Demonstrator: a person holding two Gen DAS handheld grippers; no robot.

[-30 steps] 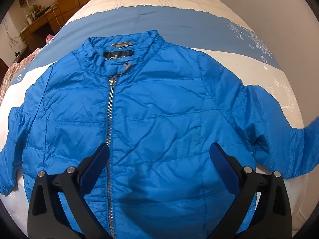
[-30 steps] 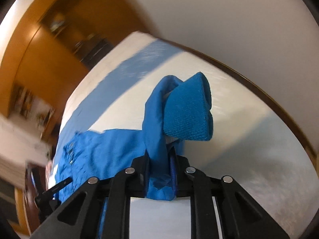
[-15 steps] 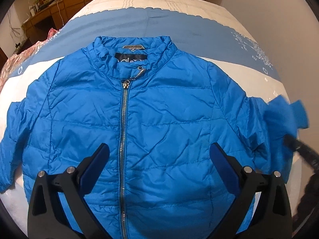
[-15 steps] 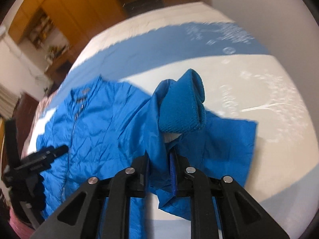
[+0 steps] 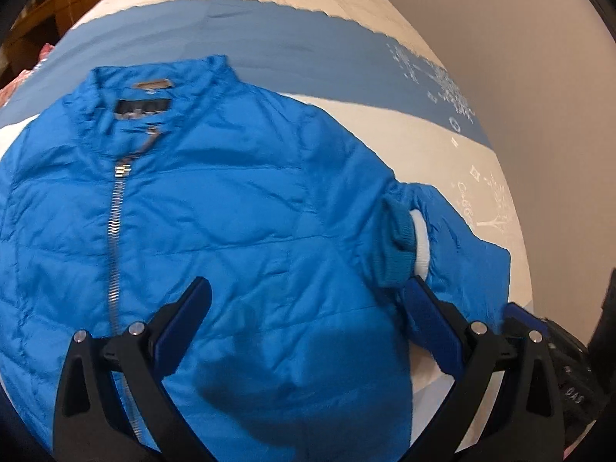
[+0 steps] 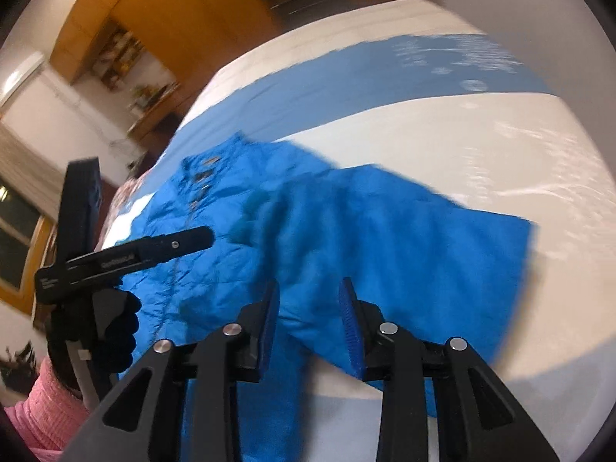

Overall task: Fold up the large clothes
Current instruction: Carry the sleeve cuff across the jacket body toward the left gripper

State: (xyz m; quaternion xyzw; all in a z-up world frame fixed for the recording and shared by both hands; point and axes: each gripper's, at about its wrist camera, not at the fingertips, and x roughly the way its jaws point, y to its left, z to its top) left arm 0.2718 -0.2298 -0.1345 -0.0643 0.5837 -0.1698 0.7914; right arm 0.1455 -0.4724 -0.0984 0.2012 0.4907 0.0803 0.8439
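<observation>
A bright blue puffer jacket (image 5: pixel 238 208) lies front up on the bed, zipped, collar at the far end. Its right sleeve (image 5: pixel 454 246) is folded inward, with the knit cuff (image 5: pixel 396 254) resting on the jacket's side. My left gripper (image 5: pixel 308 308) is open and empty above the jacket's lower front. My right gripper (image 6: pixel 310 319) is open and empty just above the folded sleeve (image 6: pixel 404 246). The jacket body also shows in the right wrist view (image 6: pixel 215 238), with the left gripper (image 6: pixel 127 258) held over it.
The bed cover is white (image 5: pixel 419 134) with a wide blue band (image 5: pixel 292 38) beyond the collar. A pale wall (image 5: pixel 539 115) runs along the bed's right side. Wooden cabinets (image 6: pixel 184 11) and a desk stand beyond the bed's far left.
My right gripper carried the sleeve cuff inward over the jacket, then opened and let it go. The sleeve now lies folded on the jacket. My left gripper shifted to the right.
</observation>
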